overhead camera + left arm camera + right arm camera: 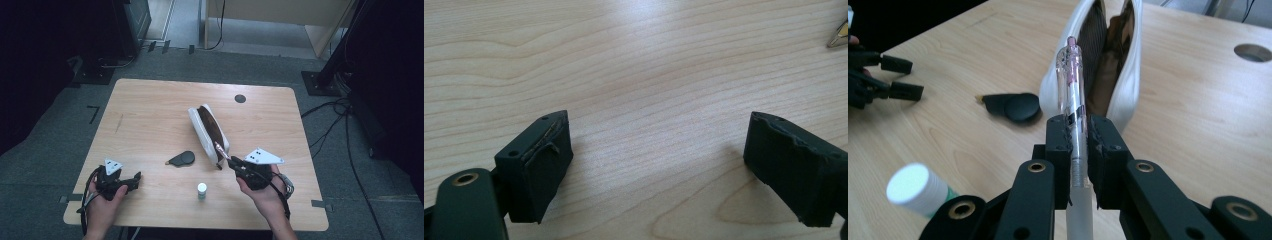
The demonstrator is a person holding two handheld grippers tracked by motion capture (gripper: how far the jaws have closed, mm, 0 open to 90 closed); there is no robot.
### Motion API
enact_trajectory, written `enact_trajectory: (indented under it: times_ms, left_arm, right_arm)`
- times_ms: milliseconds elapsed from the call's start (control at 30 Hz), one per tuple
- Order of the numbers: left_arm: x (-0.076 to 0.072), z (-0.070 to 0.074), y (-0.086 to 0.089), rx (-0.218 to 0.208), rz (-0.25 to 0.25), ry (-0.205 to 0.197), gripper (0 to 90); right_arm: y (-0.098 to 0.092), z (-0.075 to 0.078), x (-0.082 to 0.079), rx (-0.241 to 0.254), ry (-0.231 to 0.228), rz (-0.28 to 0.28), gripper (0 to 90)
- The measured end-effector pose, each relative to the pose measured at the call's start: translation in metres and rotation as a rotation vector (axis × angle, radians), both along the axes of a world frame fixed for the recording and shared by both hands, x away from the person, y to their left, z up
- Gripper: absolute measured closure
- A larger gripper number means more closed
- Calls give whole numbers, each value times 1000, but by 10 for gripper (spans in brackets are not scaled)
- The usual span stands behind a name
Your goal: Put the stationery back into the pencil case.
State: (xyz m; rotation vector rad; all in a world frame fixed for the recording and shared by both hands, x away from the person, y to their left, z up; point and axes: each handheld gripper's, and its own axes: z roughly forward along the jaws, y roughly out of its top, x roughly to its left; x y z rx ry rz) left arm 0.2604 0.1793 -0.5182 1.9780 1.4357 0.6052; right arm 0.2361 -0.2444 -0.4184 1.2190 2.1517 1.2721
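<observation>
No text, label or number is legible — not on anything here

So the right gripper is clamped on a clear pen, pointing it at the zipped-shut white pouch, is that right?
Not quite: the white pouch is unzipped and gaping, as the right gripper view shows. The rest holds: the right gripper is clamped on the clear pen, pointing it at the pouch.

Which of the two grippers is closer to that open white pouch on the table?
The right. The right gripper, shut on a pen, sits just at the near end of the white pouch, pen tip aimed at its opening. The left gripper rests open far off, near the table's front left corner.
</observation>
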Motion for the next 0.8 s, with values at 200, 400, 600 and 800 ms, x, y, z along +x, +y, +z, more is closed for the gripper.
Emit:
enact_trajectory:
  times_ms: [200, 400, 600, 800]
  left_arm:
    - [0, 0, 0, 0, 0, -1, 121]
    - [0, 0, 0, -1, -2, 1, 121]
    - [0, 0, 0, -1, -2, 0, 122]
    - [0, 0, 0, -1, -2, 0, 121]
  right_arm:
    - [14, 15, 18, 10, -28, -10, 805]
    - [27, 25, 34, 4, -36, -18, 805]
    - [37, 28, 47, 5, -34, -26, 805]
    - [41, 28, 63, 33, -20, -49, 805]
